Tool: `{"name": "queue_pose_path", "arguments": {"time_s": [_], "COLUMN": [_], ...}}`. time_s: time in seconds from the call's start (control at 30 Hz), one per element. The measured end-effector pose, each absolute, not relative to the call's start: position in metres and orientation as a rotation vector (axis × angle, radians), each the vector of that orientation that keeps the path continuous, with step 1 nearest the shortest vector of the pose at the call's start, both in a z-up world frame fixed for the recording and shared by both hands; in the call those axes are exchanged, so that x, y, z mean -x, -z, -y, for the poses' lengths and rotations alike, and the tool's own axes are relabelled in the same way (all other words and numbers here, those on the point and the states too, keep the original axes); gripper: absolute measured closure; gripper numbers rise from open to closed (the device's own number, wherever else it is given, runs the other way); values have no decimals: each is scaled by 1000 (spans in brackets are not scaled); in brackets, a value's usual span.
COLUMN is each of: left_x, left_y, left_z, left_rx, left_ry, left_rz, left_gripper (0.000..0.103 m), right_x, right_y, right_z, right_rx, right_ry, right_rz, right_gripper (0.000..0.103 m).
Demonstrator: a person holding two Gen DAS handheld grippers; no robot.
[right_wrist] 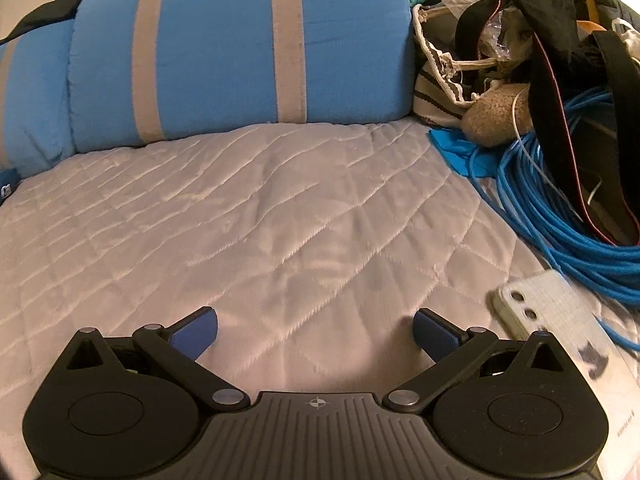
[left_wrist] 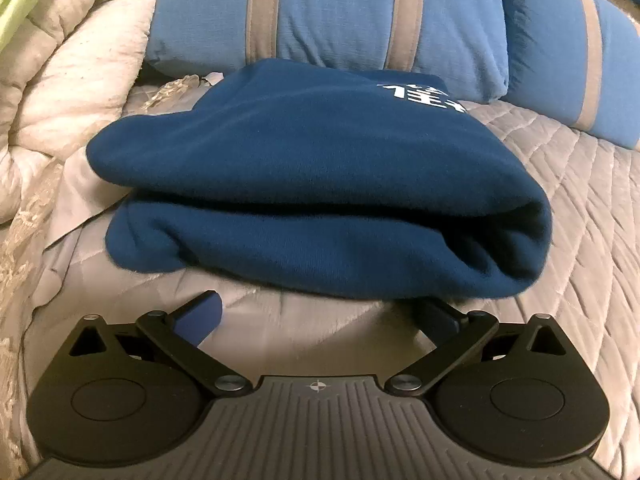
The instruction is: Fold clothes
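A dark blue garment (left_wrist: 312,184) with white lettering lies folded in a thick stack on the grey quilted bed cover (left_wrist: 560,208). My left gripper (left_wrist: 320,316) is open just in front of its near edge, holding nothing. The garment's edge overhangs the right finger, hiding its tip. My right gripper (right_wrist: 316,332) is open and empty above bare quilt (right_wrist: 280,220). The garment barely shows in the right wrist view, only a blue scrap at the far left edge (right_wrist: 6,186).
Blue pillows with grey stripes (left_wrist: 340,16) (right_wrist: 224,48) line the back. A cream comforter (left_wrist: 60,72) is bunched at left. At right lie a blue cable coil (right_wrist: 560,208), a pile of bags and straps (right_wrist: 540,40), and a phone (right_wrist: 560,320).
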State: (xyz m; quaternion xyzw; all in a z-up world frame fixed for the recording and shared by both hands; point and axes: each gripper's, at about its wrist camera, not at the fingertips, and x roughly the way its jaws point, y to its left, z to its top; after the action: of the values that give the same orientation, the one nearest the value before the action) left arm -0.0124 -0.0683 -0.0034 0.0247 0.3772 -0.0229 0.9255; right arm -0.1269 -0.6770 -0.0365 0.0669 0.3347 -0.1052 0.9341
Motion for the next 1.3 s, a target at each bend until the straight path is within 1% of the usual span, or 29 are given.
{"name": "queue_pose_path", "arguments": {"time_s": [0.23, 0.43, 0.53, 1.3], "left_x": [-4, -5, -1, -1], "left_y": [4, 16, 17, 18], "left_z": [71, 68, 71, 70], "left_rx": [-62, -44, -53, -58], "left_ry": [49, 70, 62, 60], "left_rz": [-765, -653, -632, -617], "left_gripper": [0, 0, 0, 0], "right_x": [105, 99, 102, 106], "right_y": [40, 49, 51, 51], "right_z": [690, 694, 694, 692], "right_rx": [-156, -124, -119, -124], "right_ry": [260, 293, 299, 299], "right_rz": [-675, -649, -627, -608], "right_gripper": [0, 0, 0, 0]}}
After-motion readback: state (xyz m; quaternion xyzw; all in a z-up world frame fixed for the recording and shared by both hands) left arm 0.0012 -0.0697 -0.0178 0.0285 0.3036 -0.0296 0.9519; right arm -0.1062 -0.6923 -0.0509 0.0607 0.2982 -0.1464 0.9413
